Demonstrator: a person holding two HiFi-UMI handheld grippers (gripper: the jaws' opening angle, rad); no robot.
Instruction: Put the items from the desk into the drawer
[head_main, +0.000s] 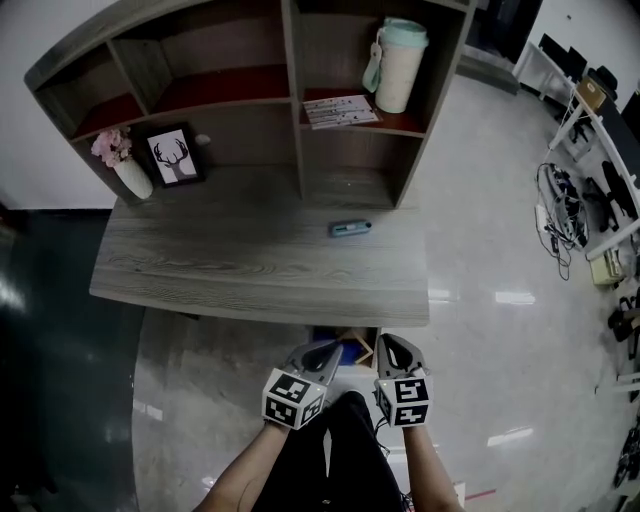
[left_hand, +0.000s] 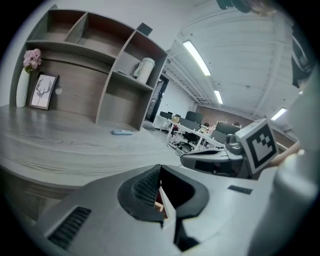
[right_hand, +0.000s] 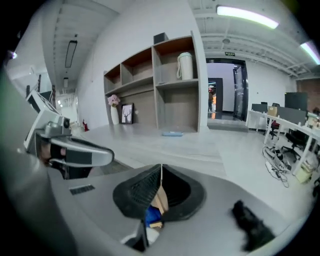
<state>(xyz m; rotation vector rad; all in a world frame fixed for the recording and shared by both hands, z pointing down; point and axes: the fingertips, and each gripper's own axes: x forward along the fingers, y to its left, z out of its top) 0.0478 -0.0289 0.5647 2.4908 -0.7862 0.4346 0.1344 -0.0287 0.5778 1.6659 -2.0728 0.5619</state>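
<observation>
Left gripper (head_main: 318, 356) low in front of the table (head_main: 200, 270), fingers clenched tight, nothing between them. Same story up close in the left gripper view (left_hand: 160, 172): shut and empty.

Right gripper (head_main: 398, 352) just beside it, fingers clenched too, holding nothing. A bit of blue and a bit of wood showing past the shut fingers in the right gripper view (right_hand: 161, 172). Likely stuff down in the drawer, not held.

Drawer (head_main: 365, 345) open under the front edge of the table, right between the two grippers. Something blue inside it.

One small blue-grey thing (head_main: 351, 228) lying flat on the table, near the foot of the shelf unit (head_main: 295, 120), well apart from both grippers. Seen far off in both gripper views too (left_hand: 122, 132) (right_hand: 172, 133).

Up on the shelves: a vase of pink flowers (head_main: 125, 165), a deer picture (head_main: 175, 155), a pale jug (head_main: 398, 65), some papers (head_main: 340, 110). Not on the table top, so likely not part of the job.

Step in hand, as a guess: between things, hands empty, ready to fetch the small blue-grey thing.

Next move: reach up and over the table, most likely with the right gripper, since that side is nearer. Open the fingers first. Come down close to the top, since the thing is low and flat. Pinch across its narrow side. Then back to the drawer and let go.
</observation>
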